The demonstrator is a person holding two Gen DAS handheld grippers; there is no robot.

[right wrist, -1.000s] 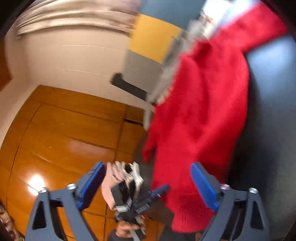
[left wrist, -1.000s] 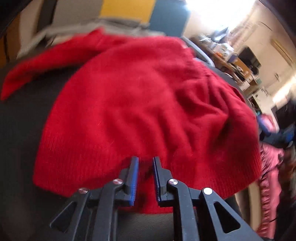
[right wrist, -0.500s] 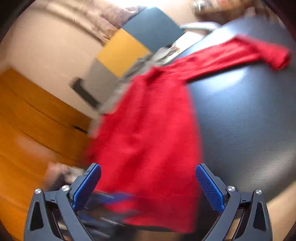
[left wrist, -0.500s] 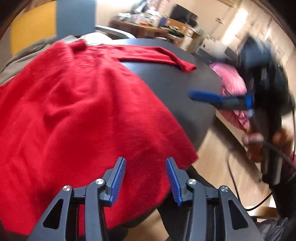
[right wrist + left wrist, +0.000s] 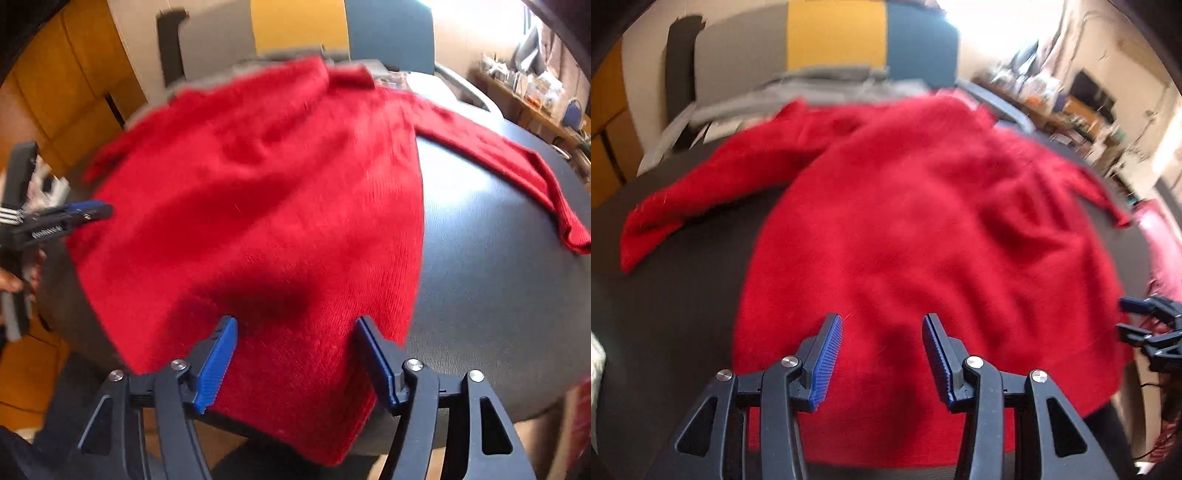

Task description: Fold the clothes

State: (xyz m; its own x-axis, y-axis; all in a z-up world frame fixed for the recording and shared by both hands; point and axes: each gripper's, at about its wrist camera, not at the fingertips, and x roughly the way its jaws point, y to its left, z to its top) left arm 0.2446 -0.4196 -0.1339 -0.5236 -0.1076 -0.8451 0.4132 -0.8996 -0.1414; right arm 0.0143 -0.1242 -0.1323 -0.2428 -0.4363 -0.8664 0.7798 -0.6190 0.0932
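A red sweater (image 5: 923,229) lies spread across the dark tabletop (image 5: 498,280); left gripper (image 5: 882,358) and right gripper (image 5: 295,362) hover above its hem, jaws spread, empty.

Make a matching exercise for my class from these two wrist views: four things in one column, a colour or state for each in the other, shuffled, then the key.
Things
1. sweater
2. table
3. left tongs
4. chair back panel

Descriptions
A. dark and bare beside the garment
B. yellow
C. red, spread flat with both sleeves out
D. open, gripping nothing

Pairs: 1-C, 2-A, 3-D, 4-B. The right tongs are open too.
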